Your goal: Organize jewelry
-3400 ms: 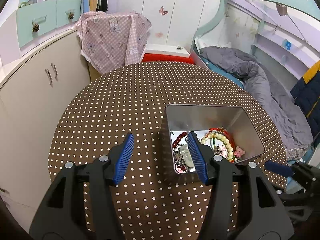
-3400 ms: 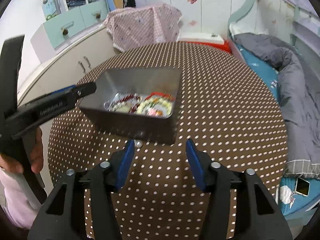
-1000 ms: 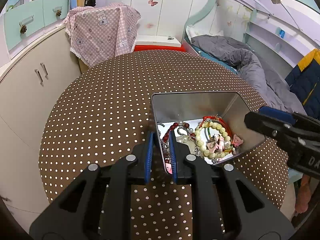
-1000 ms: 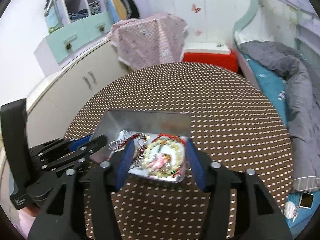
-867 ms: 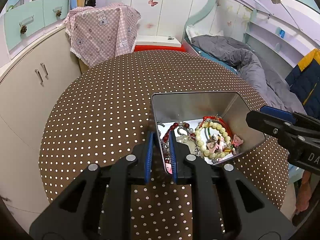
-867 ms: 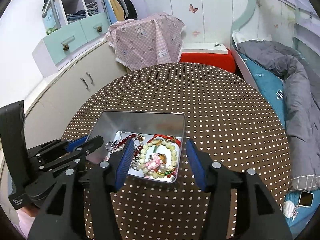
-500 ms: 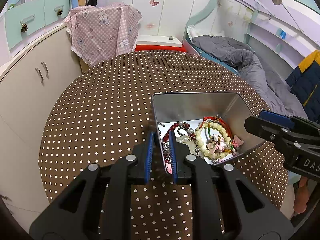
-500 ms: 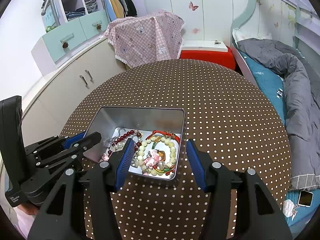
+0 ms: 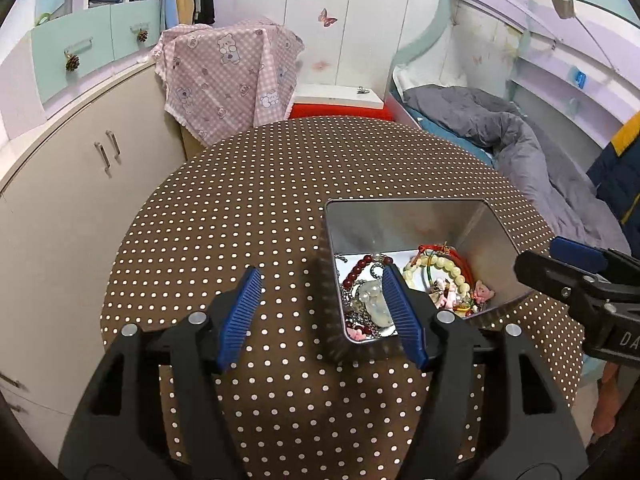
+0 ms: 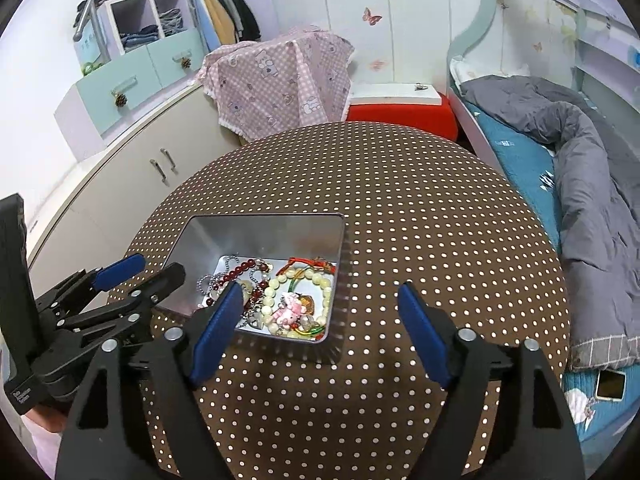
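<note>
A silver metal tin [image 9: 404,220] sits on the round brown polka-dot table [image 9: 256,208]. It holds a jumble of jewelry [image 9: 436,280]: dark red beads, pale green beads, a red cord, pink charms. It also shows in the right wrist view [image 10: 264,236], with the jewelry [image 10: 288,292] inside. My left gripper [image 9: 320,316] is open, its jaws astride the tin's near left wall, touching nothing. My right gripper [image 10: 320,320] is open above the tin's near right corner, empty.
A cream cabinet [image 9: 60,200] curves along the table's left. A pink bear-print cloth [image 9: 228,80] and a red-and-white box [image 9: 336,104] stand behind the table. A bed with a grey duvet [image 10: 592,168] lies at the right. A phone [image 10: 610,385] lies on it.
My left gripper was shut on the tin's left wall and has opened, letting go. My right gripper has stayed open and shifted slightly over the tin.
</note>
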Demonstrator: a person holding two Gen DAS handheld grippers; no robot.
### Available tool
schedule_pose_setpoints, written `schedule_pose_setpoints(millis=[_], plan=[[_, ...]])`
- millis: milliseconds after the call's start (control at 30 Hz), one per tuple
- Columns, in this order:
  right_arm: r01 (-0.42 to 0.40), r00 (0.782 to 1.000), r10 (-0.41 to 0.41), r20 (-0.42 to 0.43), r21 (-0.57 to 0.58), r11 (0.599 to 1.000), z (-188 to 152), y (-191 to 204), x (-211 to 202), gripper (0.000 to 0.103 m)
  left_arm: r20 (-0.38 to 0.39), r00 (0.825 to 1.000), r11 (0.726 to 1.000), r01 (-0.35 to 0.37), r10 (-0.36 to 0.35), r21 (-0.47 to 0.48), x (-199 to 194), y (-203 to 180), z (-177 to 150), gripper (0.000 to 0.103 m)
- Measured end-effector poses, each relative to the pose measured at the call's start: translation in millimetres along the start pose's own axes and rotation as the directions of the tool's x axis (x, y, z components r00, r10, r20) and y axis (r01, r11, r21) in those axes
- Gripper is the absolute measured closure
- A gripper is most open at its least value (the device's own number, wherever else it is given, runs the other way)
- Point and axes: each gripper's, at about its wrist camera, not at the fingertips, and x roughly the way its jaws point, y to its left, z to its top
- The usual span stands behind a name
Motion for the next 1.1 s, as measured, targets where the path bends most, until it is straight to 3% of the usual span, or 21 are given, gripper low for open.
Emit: schedule_pose_setpoints(millis=[167, 300, 533, 833, 1100], plan=[[0.015, 1.0, -0.015, 0.012, 0.006, 1.0, -7, -6, -7, 0.012, 0.002, 1.0, 1.0, -0.009, 0.009, 0.005, -5, -2, -2, 0.039], [0.024, 1.0, -0.024, 0.016, -0.005, 1.0, -11, -5, -13, 0.008, 0.015, 1.0, 1.0, -0.008, 0.008, 0.007, -13, -4, -5, 0.031], [0.033, 0.999, -0.033, 0.011, 0.005, 0.999, -19, -6, -22, 0.008, 0.044, 0.999, 1.0, -0.008, 0.008, 0.016, -28, -9, -10, 0.017], [0.043, 0.997, -0.043, 0.068, -0.002, 0.999, -26, -8, -52, 0.008, 0.079, 0.997, 0.999, -0.029, 0.025, 0.044, -57, -25, -12, 0.014], [0.053, 0.989, -0.047, 0.143, -0.034, 0.998, -29, 2, -85, 0.008, 0.164, 0.986, 0.997, -0.035, 0.024, 0.064, -96, -36, -16, 0.012]])
